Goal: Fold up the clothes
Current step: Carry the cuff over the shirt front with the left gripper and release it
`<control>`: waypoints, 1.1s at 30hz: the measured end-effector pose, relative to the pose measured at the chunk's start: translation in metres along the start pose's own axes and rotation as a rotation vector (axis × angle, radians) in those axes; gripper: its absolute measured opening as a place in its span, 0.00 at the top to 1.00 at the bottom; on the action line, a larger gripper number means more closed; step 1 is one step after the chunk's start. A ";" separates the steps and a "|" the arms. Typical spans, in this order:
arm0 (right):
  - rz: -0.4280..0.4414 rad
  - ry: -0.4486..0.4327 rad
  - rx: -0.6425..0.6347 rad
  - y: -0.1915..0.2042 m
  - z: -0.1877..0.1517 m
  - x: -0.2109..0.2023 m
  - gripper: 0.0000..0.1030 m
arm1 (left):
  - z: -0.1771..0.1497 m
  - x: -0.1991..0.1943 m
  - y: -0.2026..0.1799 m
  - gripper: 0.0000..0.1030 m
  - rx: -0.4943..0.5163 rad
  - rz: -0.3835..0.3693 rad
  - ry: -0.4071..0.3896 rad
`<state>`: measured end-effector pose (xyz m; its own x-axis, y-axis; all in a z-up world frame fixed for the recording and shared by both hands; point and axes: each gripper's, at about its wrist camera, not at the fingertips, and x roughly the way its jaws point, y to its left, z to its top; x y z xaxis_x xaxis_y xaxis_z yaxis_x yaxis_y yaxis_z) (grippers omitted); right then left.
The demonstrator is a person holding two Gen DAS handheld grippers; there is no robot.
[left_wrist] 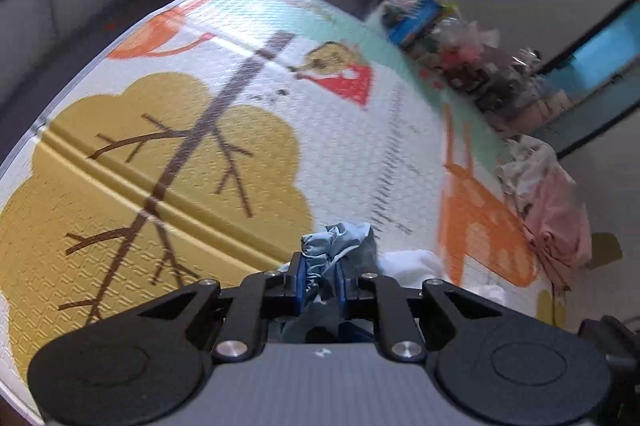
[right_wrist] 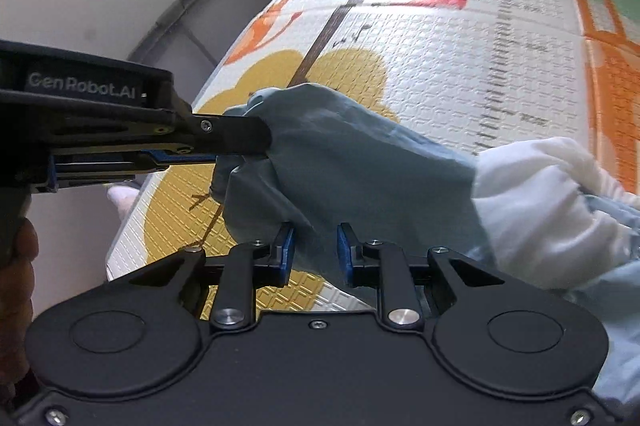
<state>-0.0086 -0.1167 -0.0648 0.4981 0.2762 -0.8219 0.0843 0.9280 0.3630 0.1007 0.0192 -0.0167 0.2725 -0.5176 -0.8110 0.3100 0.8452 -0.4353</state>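
Left gripper (left_wrist: 321, 276) pinches the blue garment (right_wrist: 344, 161) (bunched), mat (left_wrist: 160, 153) beneath.

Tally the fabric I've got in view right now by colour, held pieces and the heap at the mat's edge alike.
Blue-grey garment, clamped by the left gripper and between the right gripper's fingers: 1
White cloth, bunched against it: 1
Pink clothing in the side heap: 1
Pale cream clothing atop that heap: 1
Total: 4 colours seen; the heap may hide more.
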 end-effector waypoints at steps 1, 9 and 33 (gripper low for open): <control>0.002 -0.010 0.008 -0.004 -0.001 -0.008 0.79 | -0.002 -0.002 -0.006 0.84 0.010 -0.007 0.000; -0.033 -0.065 0.076 -0.041 -0.013 -0.056 0.79 | -0.021 0.002 -0.057 0.86 0.107 -0.081 0.043; -0.234 -0.118 0.385 -0.182 -0.060 -0.123 0.68 | -0.073 0.095 -0.169 0.88 0.278 -0.175 0.267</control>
<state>-0.1371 -0.3042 -0.0563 0.5203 0.0199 -0.8537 0.5088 0.7957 0.3287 0.0078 -0.1632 -0.0484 -0.0404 -0.5663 -0.8232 0.5748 0.6607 -0.4828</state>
